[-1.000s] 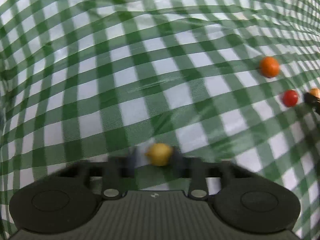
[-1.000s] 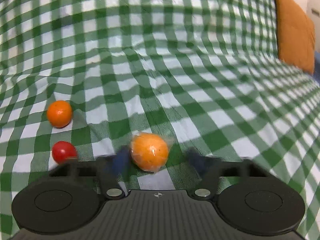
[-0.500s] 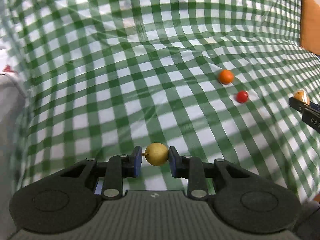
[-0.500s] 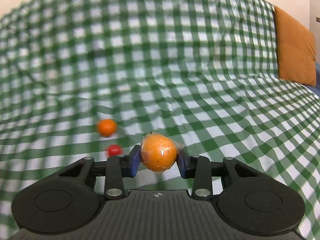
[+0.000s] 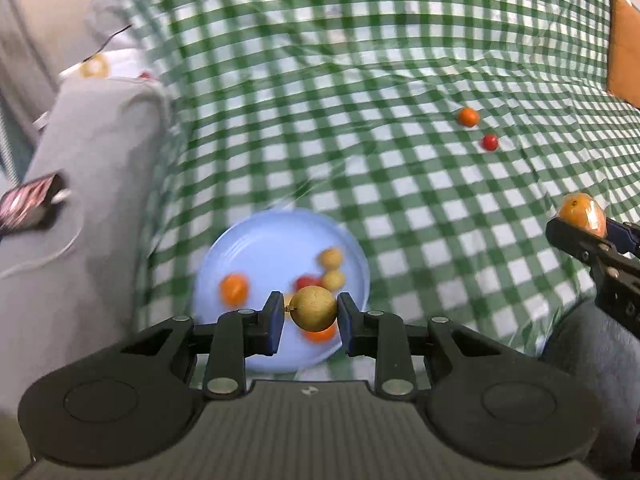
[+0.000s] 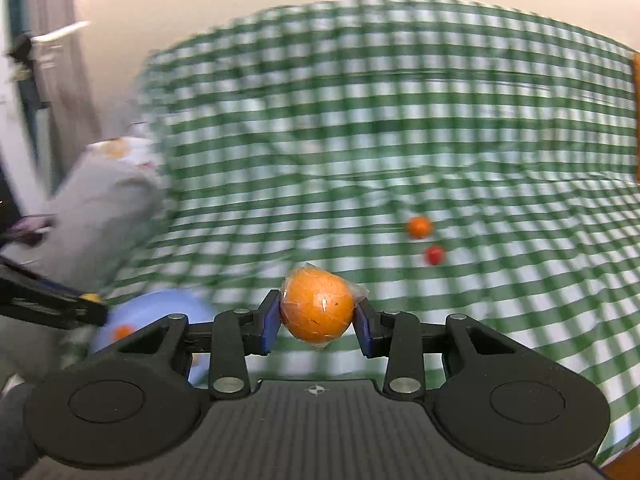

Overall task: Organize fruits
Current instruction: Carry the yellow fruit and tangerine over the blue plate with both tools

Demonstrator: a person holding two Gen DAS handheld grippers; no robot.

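My left gripper (image 5: 311,316) is shut on a small yellow-brown fruit (image 5: 313,307) and holds it above the near edge of a light blue plate (image 5: 256,240) that has several small fruits in it. My right gripper (image 6: 317,316) is shut on a plastic-wrapped orange (image 6: 318,306), held above the cloth; it also shows at the right edge of the left wrist view (image 5: 582,210). A small orange fruit (image 5: 468,117) and a red fruit (image 5: 489,142) lie on the green checked cloth further back. The plate (image 6: 160,308) sits low left in the right wrist view.
A grey cushion (image 5: 80,184) lies left of the plate, with a dark object (image 5: 28,202) on it. An orange-brown pillow (image 5: 624,52) is at the far right. The green checked cloth (image 5: 360,60) covers the surface.
Both grippers have lifted and pulled back with their fruits. The blue plate and grey cushion have come into view under the left gripper.
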